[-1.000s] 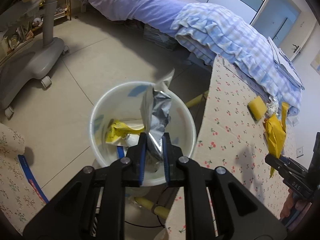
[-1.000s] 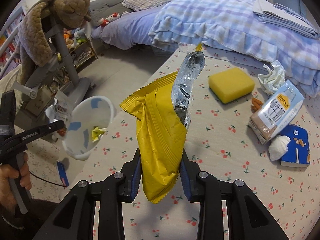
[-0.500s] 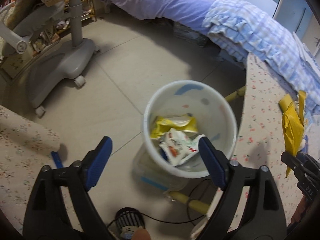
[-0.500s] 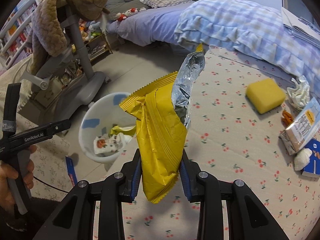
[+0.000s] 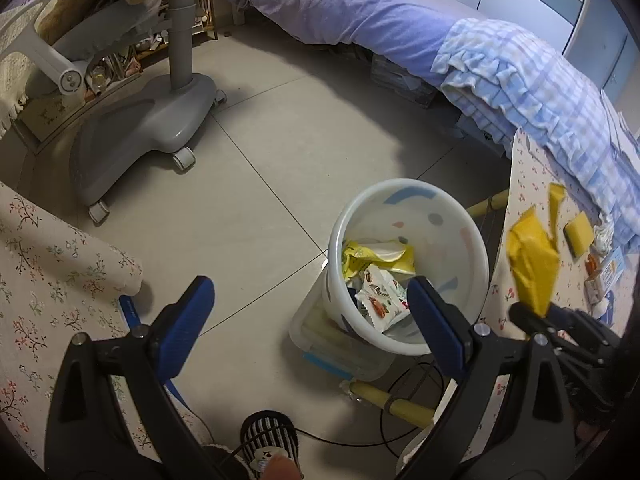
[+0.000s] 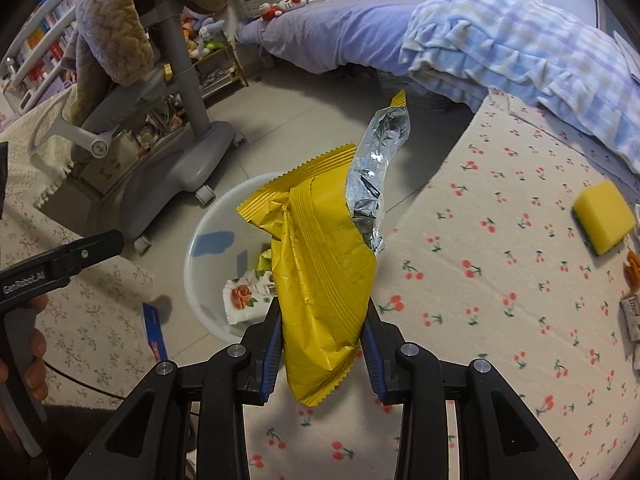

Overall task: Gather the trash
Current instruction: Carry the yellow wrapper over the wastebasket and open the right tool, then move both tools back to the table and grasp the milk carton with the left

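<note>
A white bin [image 5: 440, 220] stands on the floor beside the table, holding a yellow wrapper [image 5: 376, 254] and a white printed wrapper [image 5: 380, 296]. My left gripper [image 5: 308, 286] hangs above the floor just left of the bin. Its jaws are opening wide with nothing between them. My right gripper [image 6: 322, 308] is shut on a yellow foil-lined snack bag [image 6: 324, 272], held upright over the table's edge with the bin [image 6: 208, 248] behind it. The left wrist view shows that bag [image 5: 532, 268] at the right.
The cherry-print table [image 6: 500, 280] carries a yellow sponge [image 6: 604, 216] and more packets at its right edge. A grey wheeled chair base [image 5: 148, 128], a bed [image 5: 360, 12] and a floral cushion [image 5: 48, 260] ring the floor. A clear box [image 5: 320, 344] and cables lie under the bin.
My left gripper opened and dropped its silver-lined wrapper into the bin, then drew back to the left. My right gripper carried the yellow bag from over the table toward the bin.
</note>
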Tool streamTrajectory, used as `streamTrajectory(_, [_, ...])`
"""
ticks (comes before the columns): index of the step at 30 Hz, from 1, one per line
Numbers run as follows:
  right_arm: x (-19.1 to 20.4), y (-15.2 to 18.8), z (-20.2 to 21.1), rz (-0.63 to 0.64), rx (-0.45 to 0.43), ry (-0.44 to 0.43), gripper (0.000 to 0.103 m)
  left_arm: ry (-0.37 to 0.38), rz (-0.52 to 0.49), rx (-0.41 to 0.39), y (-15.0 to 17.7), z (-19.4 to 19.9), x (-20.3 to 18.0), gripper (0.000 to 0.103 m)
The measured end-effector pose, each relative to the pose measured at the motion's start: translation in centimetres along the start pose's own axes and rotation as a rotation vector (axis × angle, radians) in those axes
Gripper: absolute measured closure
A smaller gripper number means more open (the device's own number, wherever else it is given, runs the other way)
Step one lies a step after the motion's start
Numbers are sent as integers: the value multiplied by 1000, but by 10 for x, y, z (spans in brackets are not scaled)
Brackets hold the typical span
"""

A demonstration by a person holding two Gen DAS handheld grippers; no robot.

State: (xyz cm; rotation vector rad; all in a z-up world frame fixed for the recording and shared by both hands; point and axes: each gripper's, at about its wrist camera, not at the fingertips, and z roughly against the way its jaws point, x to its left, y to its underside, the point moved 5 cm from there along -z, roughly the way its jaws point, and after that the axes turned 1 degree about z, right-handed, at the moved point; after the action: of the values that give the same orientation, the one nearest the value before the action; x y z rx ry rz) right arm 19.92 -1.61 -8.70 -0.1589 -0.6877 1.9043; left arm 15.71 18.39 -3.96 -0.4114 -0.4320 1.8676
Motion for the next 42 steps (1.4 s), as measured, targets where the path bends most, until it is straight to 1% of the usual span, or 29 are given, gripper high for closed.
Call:
streamTrajectory(9, [16, -10, -10, 27, -13, 4, 63, 13, 19, 9, -1, -1, 3, 6])
streamTrajectory(11, [17, -12, -10, 30, -19, 2, 52, 13, 19, 9, -1, -1, 4, 6])
streamTrajectory(12, [17, -13, -10, 28, -23, -3, 35, 13, 19, 9, -1, -1, 4, 6])
streamTrajectory(13, [17, -13, -8, 20, -31, -10, 20, 12, 19, 8, -1, -1, 4, 6])
streamTrajectory(14, [17, -15, -7, 14, -37, -13, 18, 13, 20, 7, -1, -1, 4, 6])
streamTrajectory(16, [14, -16, -3, 0, -54, -18, 18, 15, 22, 4, -2, 0, 4, 6])
streamTrajectory(23, [0, -11, 9, -8, -47, 32, 18, 24, 21, 6, -2, 0, 1, 6])
streamTrajectory(26, [-13, -5, 20, -21, -38, 67, 18, 29, 16, -6, -2, 2, -5, 6])
streamTrajectory(29, [-32, 3, 39, -29, -47, 112, 18, 35, 0, -5, 0, 2, -15, 6])
streamTrajectory(33, [-68, 16, 67, -70, -72, 182, 18, 65, -21, -1, 5, 3, -35, 6])
streamTrajectory(38, [-123, 36, 101, -186, -106, 212, 18, 91, -64, -12, 10, 6, -69, 6])
streamTrajectory(42, [-165, 49, 128, -252, -133, 245, 18, 128, -110, -23, 18, 7, -107, 6])
